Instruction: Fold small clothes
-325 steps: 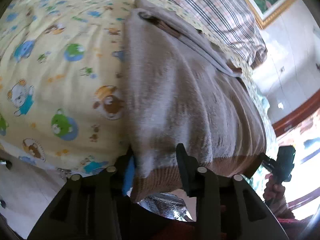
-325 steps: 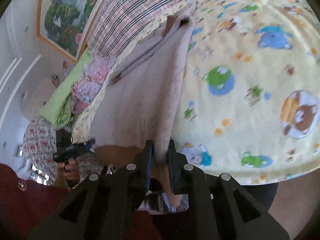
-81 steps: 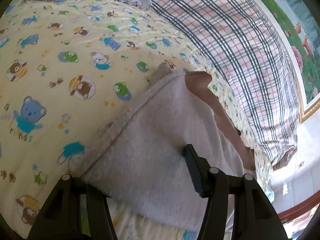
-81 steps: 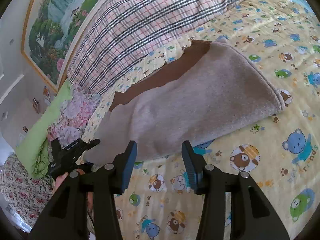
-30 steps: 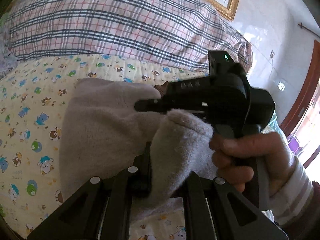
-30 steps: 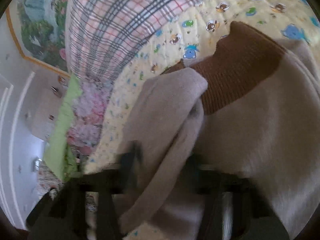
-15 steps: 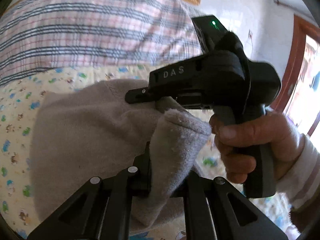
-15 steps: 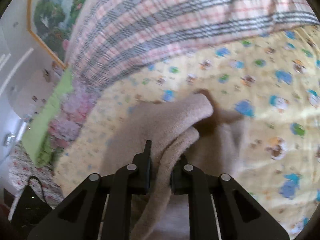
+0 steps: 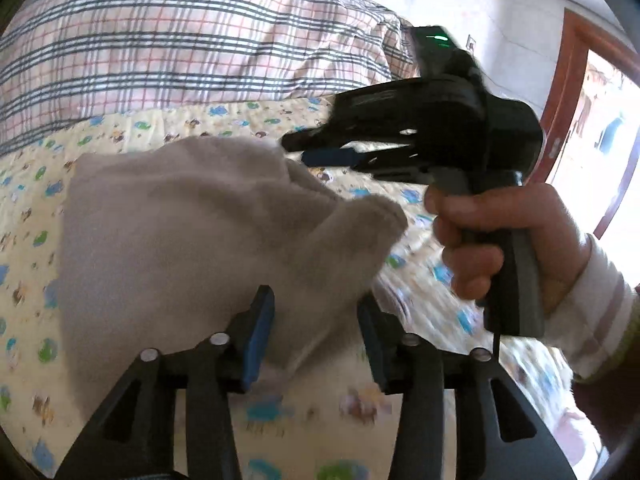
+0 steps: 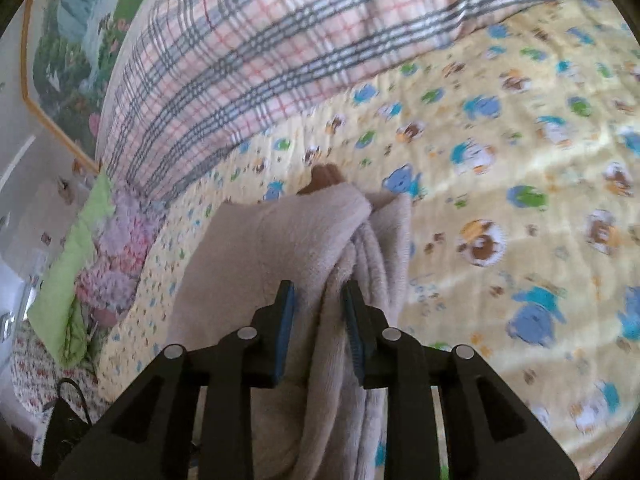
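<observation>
- A bed (image 10: pixel 520 128) under a yellow bear-print sheet is the surface; a plaid quilt (image 9: pixel 168 44) is heaped along its far side, with a framed picture (image 10: pixel 68 40) on the wall behind and a door frame (image 9: pixel 560 92) off to one side.
- The left gripper (image 9: pixel 316 320) now stands with its jaws parted. Half a second ago they were pinched on a fold of the garment (image 9: pixel 180 240); that fold now sits loose between the blue pads, apparently let go.
- The right gripper (image 10: pixel 318 308) has likewise opened a little from its earlier clamp. A ridge of the garment (image 10: pixel 304 240) runs up between its pads, and whether either pad presses on it I cannot tell.
- In the left view the right gripper (image 9: pixel 340 152), held by the right hand (image 9: pixel 500 240), hovers just beyond the garment's raised corner, seemingly clear of the cloth.
- The garment lies bunched in thick layers on the sheet, nearer the quilt than the bed's edge; a brown cuff (image 10: pixel 326 174) peeks out on the quilt side.
- Judgement: both releases suggest this fold has just been laid down. The bundle looks lumpy, so smoothing or one more fold probably remains.
</observation>
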`<state>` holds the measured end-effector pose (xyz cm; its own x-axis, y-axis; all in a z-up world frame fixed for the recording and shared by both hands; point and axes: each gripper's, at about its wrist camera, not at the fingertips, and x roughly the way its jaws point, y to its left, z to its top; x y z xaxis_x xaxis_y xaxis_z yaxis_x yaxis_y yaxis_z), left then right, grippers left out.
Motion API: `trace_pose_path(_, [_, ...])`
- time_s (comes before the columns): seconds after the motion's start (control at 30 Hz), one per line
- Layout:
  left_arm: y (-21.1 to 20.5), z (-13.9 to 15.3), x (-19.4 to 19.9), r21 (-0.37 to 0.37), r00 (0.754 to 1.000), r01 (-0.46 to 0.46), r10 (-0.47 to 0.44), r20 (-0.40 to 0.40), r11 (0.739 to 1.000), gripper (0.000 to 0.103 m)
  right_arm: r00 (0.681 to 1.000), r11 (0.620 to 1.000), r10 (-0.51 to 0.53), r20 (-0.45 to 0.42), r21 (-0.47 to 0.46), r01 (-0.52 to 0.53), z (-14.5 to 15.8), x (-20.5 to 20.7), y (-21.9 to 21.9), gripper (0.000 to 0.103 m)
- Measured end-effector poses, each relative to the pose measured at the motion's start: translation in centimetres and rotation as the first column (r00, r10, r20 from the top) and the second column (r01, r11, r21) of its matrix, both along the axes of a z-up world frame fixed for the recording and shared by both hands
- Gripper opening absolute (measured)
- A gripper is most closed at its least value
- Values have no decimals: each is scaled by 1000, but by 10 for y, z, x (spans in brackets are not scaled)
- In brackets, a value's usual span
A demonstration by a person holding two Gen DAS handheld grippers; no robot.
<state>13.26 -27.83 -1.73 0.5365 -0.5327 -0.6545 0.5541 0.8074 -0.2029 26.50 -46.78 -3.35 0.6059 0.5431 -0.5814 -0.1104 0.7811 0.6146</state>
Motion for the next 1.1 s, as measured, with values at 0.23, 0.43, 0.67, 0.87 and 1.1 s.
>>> trace_pose_path(0.23, [74, 23, -14, -50, 993, -113, 112, -20, 992, 57, 997, 999, -7, 76, 53, 3, 20, -52, 0, 30])
trace_pose_path(0.43, [129, 25, 15, -107, 960, -264, 251, -128, 958, 67, 998, 1000, 27, 56, -16, -26, 14, -67, 15, 47])
trace_pose_path(0.67, [143, 7, 58, -154, 925, -290, 236, -297, 945, 72, 999, 998, 34, -38, 45, -32, 0, -33, 16, 47])
trace_pose_path(0.87, [139, -15, 81, -155, 902, -285, 210, -378, 946, 73, 990, 994, 40, -134, 108, -26, -20, -3, 16, 47])
trace_pose_path(1.1, [141, -20, 85, -163, 902, -267, 187, -390, 950, 75, 997, 975, 82, 15, 207, -83, 2, -20, 18, 8])
